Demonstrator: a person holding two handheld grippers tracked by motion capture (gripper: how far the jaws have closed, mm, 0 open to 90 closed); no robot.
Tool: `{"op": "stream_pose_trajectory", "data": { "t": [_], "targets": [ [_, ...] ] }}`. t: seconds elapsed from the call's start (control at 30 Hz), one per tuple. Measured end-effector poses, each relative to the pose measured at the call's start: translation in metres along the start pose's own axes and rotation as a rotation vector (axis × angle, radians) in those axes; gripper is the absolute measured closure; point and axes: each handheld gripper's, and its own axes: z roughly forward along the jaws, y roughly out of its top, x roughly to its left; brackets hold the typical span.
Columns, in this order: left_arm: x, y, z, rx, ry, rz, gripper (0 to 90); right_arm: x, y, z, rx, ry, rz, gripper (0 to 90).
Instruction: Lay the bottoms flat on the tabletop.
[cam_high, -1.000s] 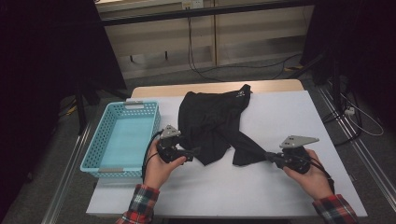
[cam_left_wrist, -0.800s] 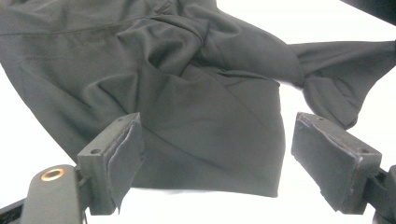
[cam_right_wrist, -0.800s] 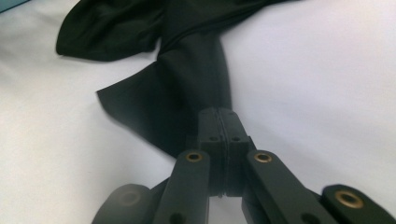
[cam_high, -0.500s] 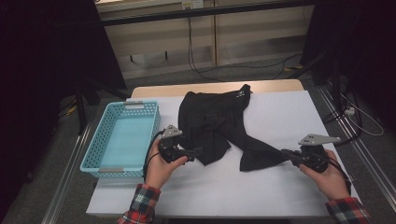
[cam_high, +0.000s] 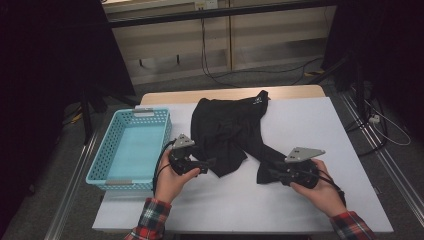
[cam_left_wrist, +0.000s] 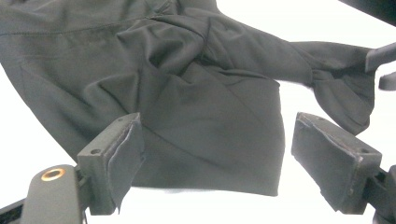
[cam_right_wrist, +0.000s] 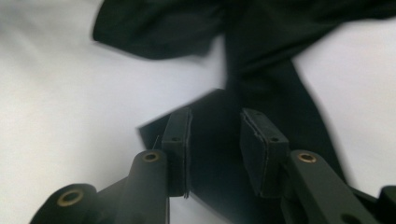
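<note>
Two grippers work at a black garment (cam_high: 227, 132) spread on the white table (cam_high: 310, 125). It lies near the middle, its wide body toward the far edge, where a small pale mark sits by the far corner. Two long parts run down toward the person; they look like sleeves or legs, though I cannot tell which.

One part ends at the left gripper (cam_high: 209, 164), just beside the blue basket (cam_high: 102, 167), which stands at the table's left edge. In the left gripper view, that gripper (cam_left_wrist: 215, 163) has its jaws spread wide, one to each side of the flat cloth end. The garment (cam_left_wrist: 187, 93) lies between and beyond them, and neither pad presses on it, so nothing is gripped there.

The other part runs out to the right gripper (cam_high: 272, 172), held low over the table. In the right gripper view, its jaws (cam_right_wrist: 215, 144) have just been opening and stand a little apart. The dark strip (cam_right_wrist: 261, 84) lies under and between them, with a gap on each side, so the cloth is let go. That view is blurred.

Both hands (cam_high: 170, 182) come in from the near edge in red plaid cuffs (cam_high: 150, 222).
</note>
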Motion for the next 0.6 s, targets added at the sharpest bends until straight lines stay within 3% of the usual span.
{"op": "stream_pose_trajectory", "data": {
  "t": [0.1, 0.3, 0.33, 0.4, 0.47, 0.6],
  "targets": [
    [0.000, 0.000, 0.000, 0.004, 0.001, 0.005, 17.6, 0.008, 0.002, 0.014, 0.027, 0.025, -0.021, 62.9],
    [-0.001, 0.000, 0.001, 0.002, -0.003, 0.000, 17.6, 0.014, 0.000, 0.032, 0.079, 0.017, -0.060, 62.2],
    [-0.001, -0.001, 0.001, 0.002, -0.003, -0.004, 17.6, 0.014, 0.000, 0.032, 0.073, 0.017, -0.054, 64.0],
    [-0.001, -0.001, 0.002, 0.005, -0.002, -0.006, 17.6, 0.014, 0.000, 0.032, 0.071, 0.013, -0.060, 79.2],
    [-0.001, -0.001, 0.002, 0.005, -0.002, -0.006, 17.6, 0.014, 0.000, 0.032, 0.075, 0.012, -0.078, 88.4],
    [-0.001, 0.000, 0.001, 0.004, -0.006, -0.004, 17.6, 0.010, 0.000, 0.023, 0.057, 0.065, -0.037, 90.0]
  ]
}}
